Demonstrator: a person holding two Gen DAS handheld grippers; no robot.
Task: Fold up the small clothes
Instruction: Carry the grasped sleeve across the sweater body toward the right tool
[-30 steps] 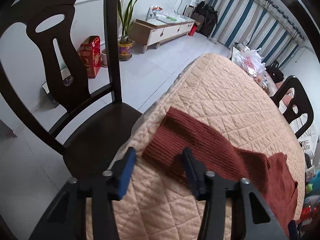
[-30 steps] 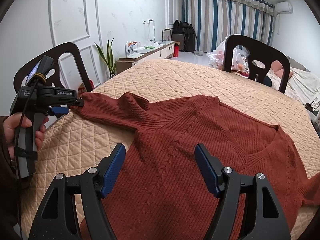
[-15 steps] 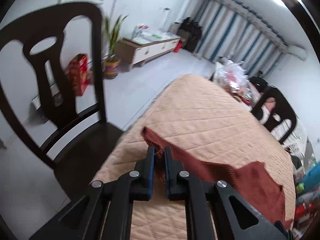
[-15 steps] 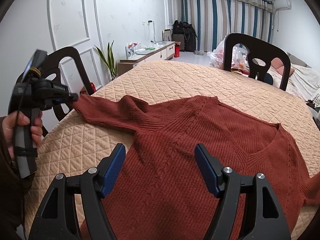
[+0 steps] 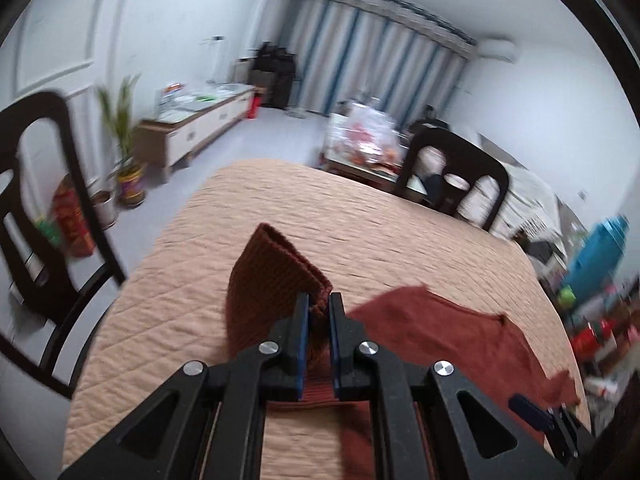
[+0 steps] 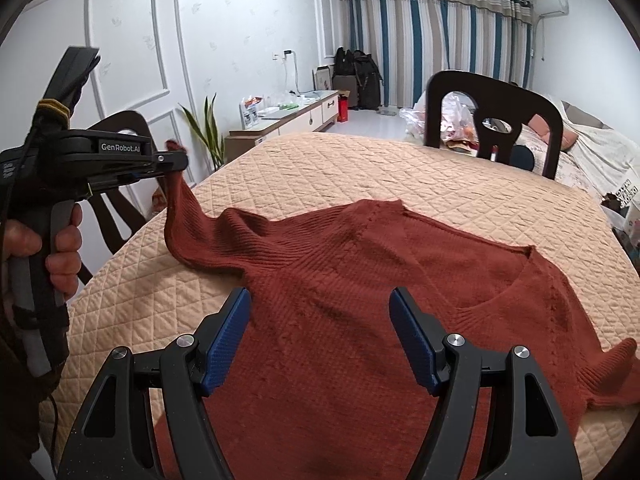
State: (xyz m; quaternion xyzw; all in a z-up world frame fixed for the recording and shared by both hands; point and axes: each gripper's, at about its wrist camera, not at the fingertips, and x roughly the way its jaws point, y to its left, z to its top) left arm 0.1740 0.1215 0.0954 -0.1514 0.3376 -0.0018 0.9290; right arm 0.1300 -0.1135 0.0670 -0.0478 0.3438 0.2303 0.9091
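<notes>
1. Now we see a rust-red knitted sweater point(image 6: 360, 300) lying spread on the surface point(image 6: 360, 176), which is covered by a peach quilted cloth; its V-neck points toward the right of the right wrist view.
2. We find the left gripper point(image 6: 176, 160) at the left edge of that view, held in a person's hand point(image 6: 60, 248), with its fingers clamped on the cuff of the sweater's sleeve point(image 6: 188, 216).
3. We note that this sleeve rises from the surface up to the closed fingers, while the body of the sweater lies flat.
4. From the left wrist view, we see the two blue-padded fingers point(image 5: 302, 336) pressed nearly together with the ribbed cuff point(image 5: 276, 276) between them and standing out beyond the tips; the picture is blurred.
5. We see the right gripper point(image 6: 320, 320) hovering above the sweater's body, near its lower part, its fingers wide apart and holding nothing.
6. We can make out the other sleeve point(image 6: 612, 368) lying at the far right edge of the surface.
7. Around the surface we see two dark wooden chairs, one point(image 6: 496, 120) at the far side and one point(image 6: 120, 208) behind the left gripper.
8. Beyond, we see striped curtains point(image 6: 436, 40), a low white cabinet point(image 6: 296, 120) and a potted plant point(image 6: 208, 132) by the wall.
</notes>
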